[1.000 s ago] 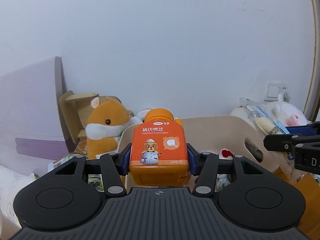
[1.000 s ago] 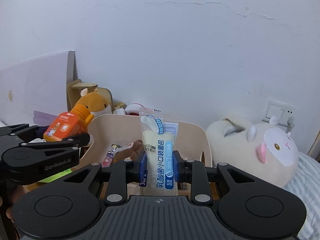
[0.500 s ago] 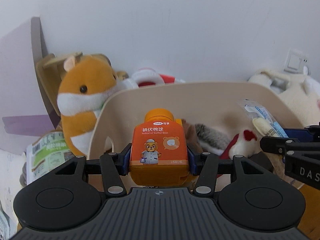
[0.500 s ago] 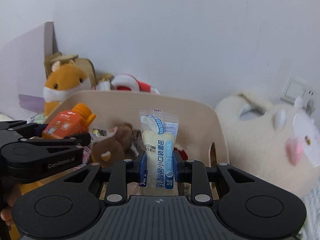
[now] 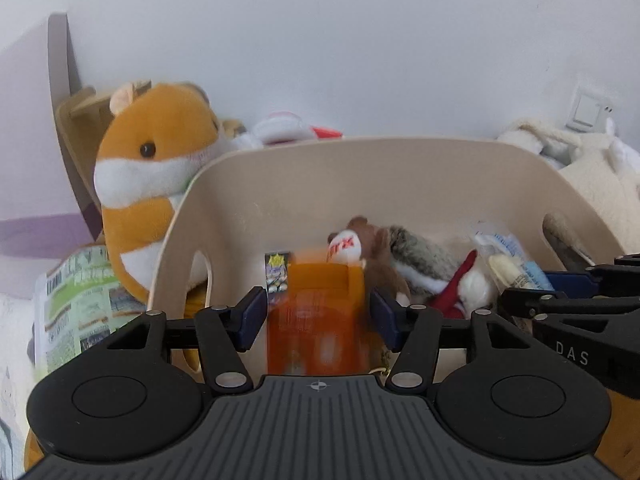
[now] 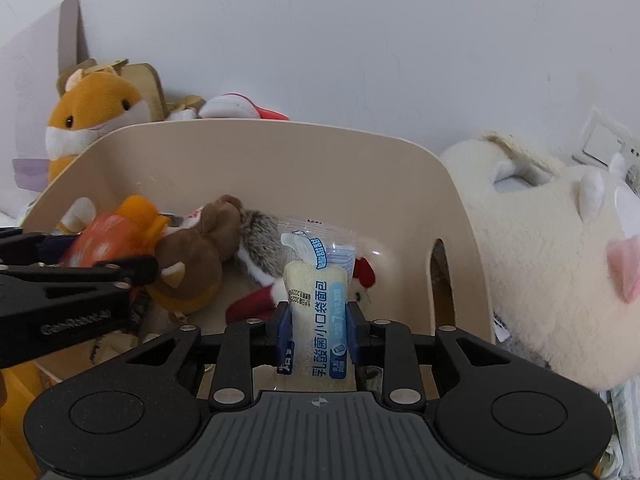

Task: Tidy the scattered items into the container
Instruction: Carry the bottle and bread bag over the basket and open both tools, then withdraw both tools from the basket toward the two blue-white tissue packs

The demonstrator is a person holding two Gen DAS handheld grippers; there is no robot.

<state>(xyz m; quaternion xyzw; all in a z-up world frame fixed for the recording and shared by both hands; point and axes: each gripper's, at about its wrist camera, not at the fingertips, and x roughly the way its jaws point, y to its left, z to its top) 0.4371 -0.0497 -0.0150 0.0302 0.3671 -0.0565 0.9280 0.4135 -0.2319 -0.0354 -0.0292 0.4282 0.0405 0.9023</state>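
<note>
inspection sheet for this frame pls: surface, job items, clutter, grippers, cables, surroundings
surface: hidden under clutter.
job's things: beige bin holds plush toys; orange bottle blurred, over it; bread packet held above it.
clutter: hamster plush and printed bag outside bin.
grippers: left gripper jaws opening, pads clear of bottle; right gripper jaws opening, still pinching packet.
cables: nothing seen.
surroundings: white wall, wall socket, cream plush.

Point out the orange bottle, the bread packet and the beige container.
orange bottle (image 5: 316,320), left wrist view, blurred label face.
bread packet (image 6: 320,304), right wrist view, printed front.
beige container (image 6: 280,160), right wrist view, back wall.
</note>
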